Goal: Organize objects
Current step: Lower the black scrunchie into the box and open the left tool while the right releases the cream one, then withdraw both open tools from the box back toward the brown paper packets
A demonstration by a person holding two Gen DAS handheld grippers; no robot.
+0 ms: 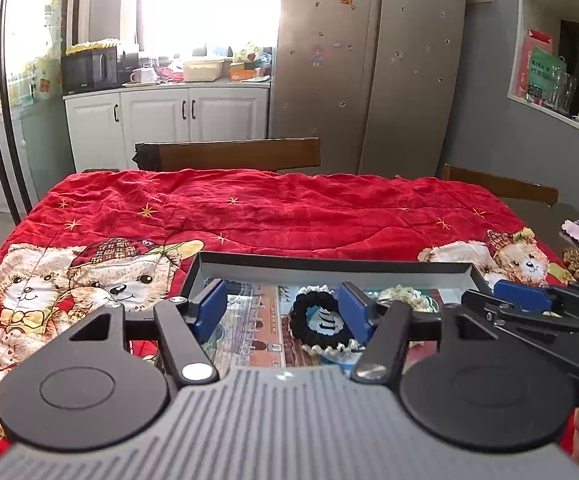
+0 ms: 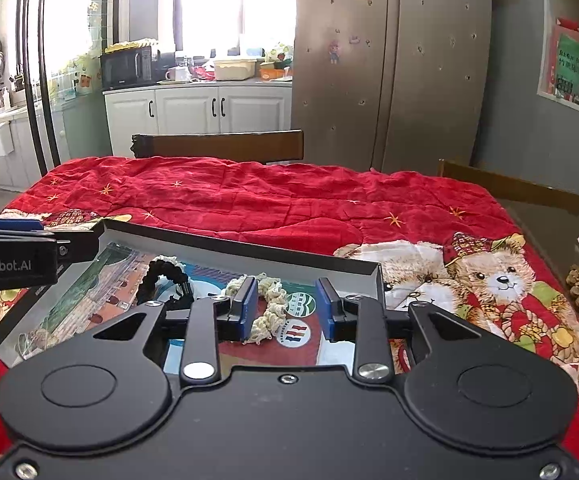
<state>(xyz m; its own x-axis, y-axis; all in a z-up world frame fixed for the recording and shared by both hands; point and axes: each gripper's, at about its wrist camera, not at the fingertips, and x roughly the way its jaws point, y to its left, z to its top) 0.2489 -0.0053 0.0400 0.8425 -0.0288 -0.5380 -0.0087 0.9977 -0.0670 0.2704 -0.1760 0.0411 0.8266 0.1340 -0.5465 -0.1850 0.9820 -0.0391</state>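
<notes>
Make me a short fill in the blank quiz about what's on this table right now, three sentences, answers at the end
The black scrunchie and the cream scrunchie both lie inside the shallow ____.
The quilt covering the table is mostly ____ in colour.
The animals printed on the quilt are ____.

Missing words: box; red; bears

Black left gripper, blue pads, silver screws

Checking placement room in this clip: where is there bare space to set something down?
Free: the red blanket between the tray and the far chair. Crowded: the tray's middle, with the black scrunchie, cream scrunchie and both grippers.
</notes>
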